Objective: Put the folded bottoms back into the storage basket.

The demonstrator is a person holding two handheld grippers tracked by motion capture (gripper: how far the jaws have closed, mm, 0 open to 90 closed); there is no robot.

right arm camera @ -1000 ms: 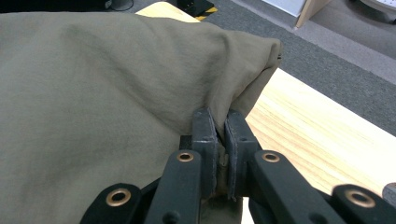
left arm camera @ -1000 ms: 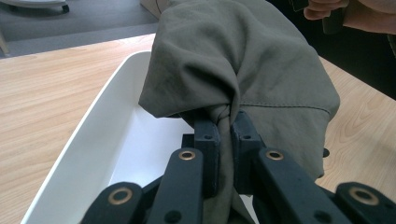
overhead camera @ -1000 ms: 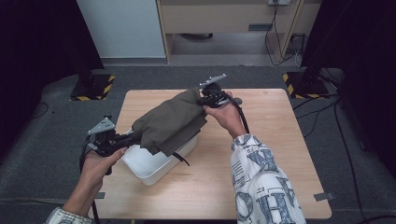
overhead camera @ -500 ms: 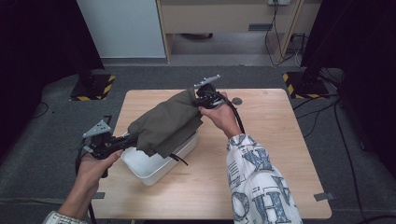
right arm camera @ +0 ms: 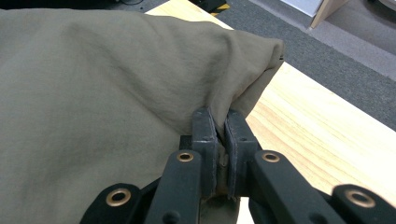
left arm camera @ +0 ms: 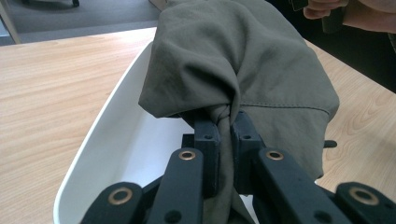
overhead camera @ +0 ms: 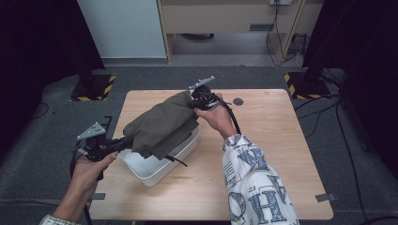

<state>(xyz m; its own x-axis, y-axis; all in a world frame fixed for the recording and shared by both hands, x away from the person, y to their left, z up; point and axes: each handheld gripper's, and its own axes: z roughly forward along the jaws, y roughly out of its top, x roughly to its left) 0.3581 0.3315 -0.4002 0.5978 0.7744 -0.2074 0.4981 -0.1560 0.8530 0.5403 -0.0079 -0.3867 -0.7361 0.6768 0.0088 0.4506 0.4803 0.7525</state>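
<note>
Left gripper [overhead camera: 123, 141] at the table's [overhead camera: 281, 154] left edge: jaws clamped on a bunched fold of the olive cloth [overhead camera: 162, 125], clear in the left gripper view, where the fabric is pinched between the pads [left arm camera: 208, 135]. The cloth hangs stretched between both grippers, over the white tub [overhead camera: 162, 161], sagging toward it; a dark cord dangles past the tub's near rim. The tub looks empty inside as far as I can see, though the cloth covers most of it. Right gripper [overhead camera: 196, 101] at the far side: also clenched on the cloth's edge, seam caught between the pads [right arm camera: 204, 135].

Step, as I read it: carrying or positioning the cloth over the tub. Next move probably needs both hands lowering together, then letting go so it drops inside rather than draping over the rim.
</note>
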